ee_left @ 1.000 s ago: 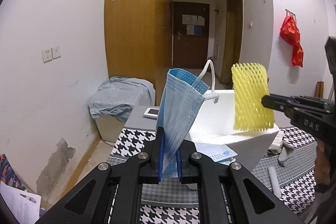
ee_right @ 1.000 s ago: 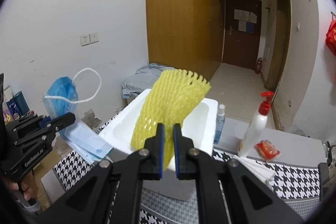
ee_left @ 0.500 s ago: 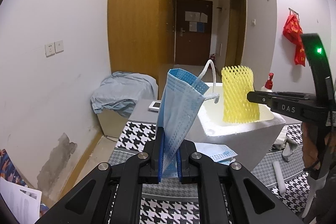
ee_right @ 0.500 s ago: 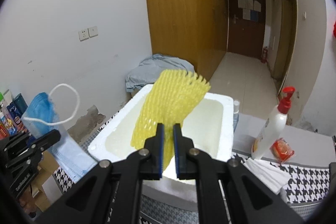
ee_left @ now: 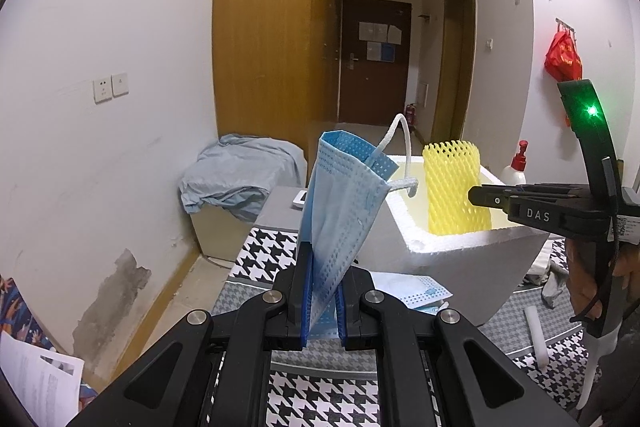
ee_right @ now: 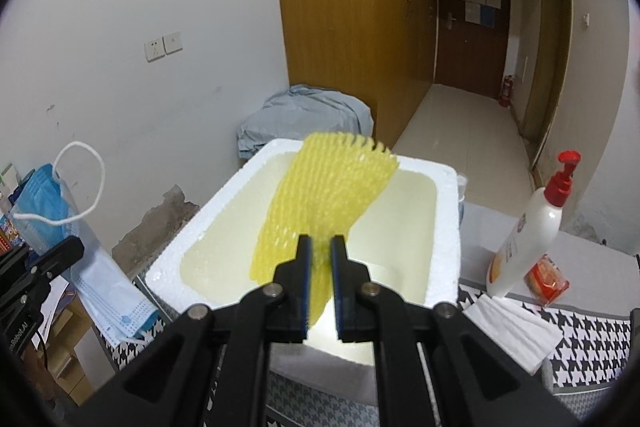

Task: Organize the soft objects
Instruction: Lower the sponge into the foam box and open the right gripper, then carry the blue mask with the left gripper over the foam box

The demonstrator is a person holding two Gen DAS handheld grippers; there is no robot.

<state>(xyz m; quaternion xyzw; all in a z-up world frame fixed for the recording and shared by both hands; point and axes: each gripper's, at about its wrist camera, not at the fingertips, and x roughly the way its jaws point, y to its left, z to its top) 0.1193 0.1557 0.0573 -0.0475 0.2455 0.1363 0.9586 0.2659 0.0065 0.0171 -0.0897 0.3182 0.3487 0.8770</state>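
The right gripper (ee_right: 319, 259) squeezes the yellow net (ee_right: 328, 195) over the white box (ee_right: 444, 227) to drop it in, while the left gripper (ee_left: 320, 283) pinches a blue mask (ee_left: 340, 203) beside the box.

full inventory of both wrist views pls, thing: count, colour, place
face mask: 1, blue, clamped upright in left tool
spare masks: a few, blue, flat on the cloth beside the box; exact count unclear
foam net: 1, yellow, clamped in right tool, over the box
foam box: 1, white, open, on the table
tablecloth: 1, black-white houndstooth, on the table
pump bottle: 1, white with red pump, right of the box
snack packet: 1, red-orange, by the bottle
tissues: 1 stack, white, right of the box
grey cloth: 1, heaped beyond the table by the wall
wardrobe: 1, wooden
left tool: black, shut on mask
right tool: black, shut on net
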